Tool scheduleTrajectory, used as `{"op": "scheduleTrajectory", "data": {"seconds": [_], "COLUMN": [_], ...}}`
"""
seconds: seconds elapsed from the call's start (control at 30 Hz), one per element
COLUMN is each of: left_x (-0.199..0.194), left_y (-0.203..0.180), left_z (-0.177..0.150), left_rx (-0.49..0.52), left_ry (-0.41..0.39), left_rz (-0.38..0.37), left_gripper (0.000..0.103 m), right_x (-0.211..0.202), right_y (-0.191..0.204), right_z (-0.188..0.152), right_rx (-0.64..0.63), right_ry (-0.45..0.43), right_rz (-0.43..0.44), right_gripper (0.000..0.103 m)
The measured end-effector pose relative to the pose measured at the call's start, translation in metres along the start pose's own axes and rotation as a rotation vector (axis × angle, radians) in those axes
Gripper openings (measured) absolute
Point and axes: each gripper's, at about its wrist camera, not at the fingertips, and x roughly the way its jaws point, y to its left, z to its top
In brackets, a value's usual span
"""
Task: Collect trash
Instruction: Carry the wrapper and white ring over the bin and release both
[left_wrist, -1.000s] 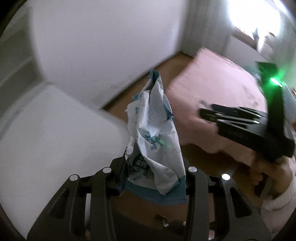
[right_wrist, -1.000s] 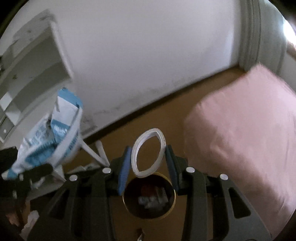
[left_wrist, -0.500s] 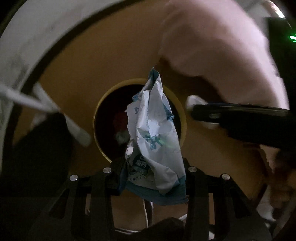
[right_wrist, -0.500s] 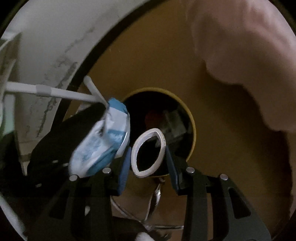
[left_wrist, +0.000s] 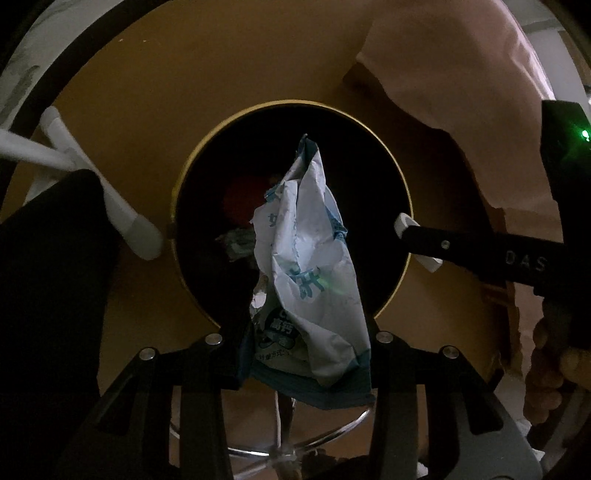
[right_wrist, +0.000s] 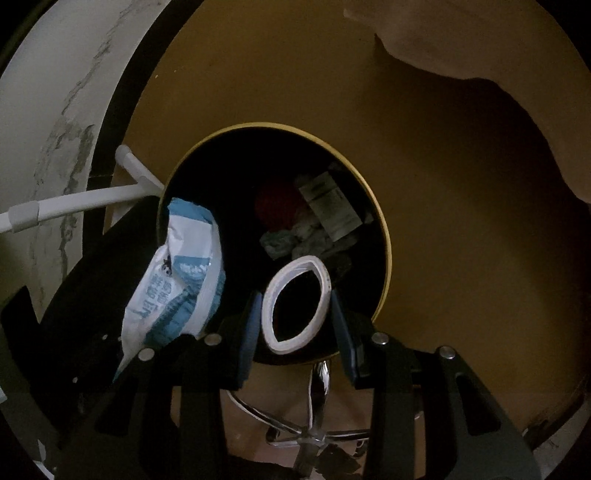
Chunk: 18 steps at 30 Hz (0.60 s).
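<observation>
My left gripper (left_wrist: 306, 354) is shut on a crumpled white-and-blue snack bag (left_wrist: 310, 280) and holds it over the open mouth of a round black bin with a gold rim (left_wrist: 400, 184). My right gripper (right_wrist: 295, 325) is shut on a squashed white ring (right_wrist: 295, 306) and holds it over the near edge of the same bin (right_wrist: 382, 221). The bag also shows in the right wrist view (right_wrist: 177, 284), at the bin's left rim. The right gripper shows in the left wrist view (left_wrist: 417, 240), at the bin's right rim. Red and grey trash (right_wrist: 314, 214) lies inside the bin.
The bin stands on a brown floor (right_wrist: 461, 221). A pink bedspread (left_wrist: 461, 74) hangs at the right. White furniture legs (left_wrist: 122, 214) and a white scuffed wall (right_wrist: 55, 129) are at the left. A chrome chair base (right_wrist: 314, 432) is below the grippers.
Both grippers have tilted down from facing the wall and moved in over the bin. The bin now looms larger. Each still holds its piece of trash.
</observation>
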Motion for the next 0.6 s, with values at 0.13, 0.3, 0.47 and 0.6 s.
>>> {"op": "scheduleTrajectory", "data": {"seconds": [0.13,0.3,0.47,0.6], "left_x": [0.001,-0.001,-0.015,-0.029], "left_y": [-0.005,-0.006,-0.009,-0.025], "left_z": [0.003,0.008,0.002,-0.004], "left_rx": [0.015,-0.002,0.000,0.035], "left_ry": [-0.002,-0.015,-0.081,-0.109], "left_rz": [-0.016,-0.013,0.009,-0.020], "left_gripper": [0.039,0.046,0.094,0.094], "right_x": [0.001,-0.003,-0.023,-0.081], "right_y": [0.001,0.003,-0.007,-0.024], "right_z": [-0.001,0.002,0.004,0.001], "right_rx": [-0.010,-0.025,0.019,0.069], "right_ry": [0.004,-0.005,-0.049,-0.177], "right_rz": [-0.006,0.012,0.052,-0.025], "right_gripper": [0.038,0.040,0.095,0.095]}}
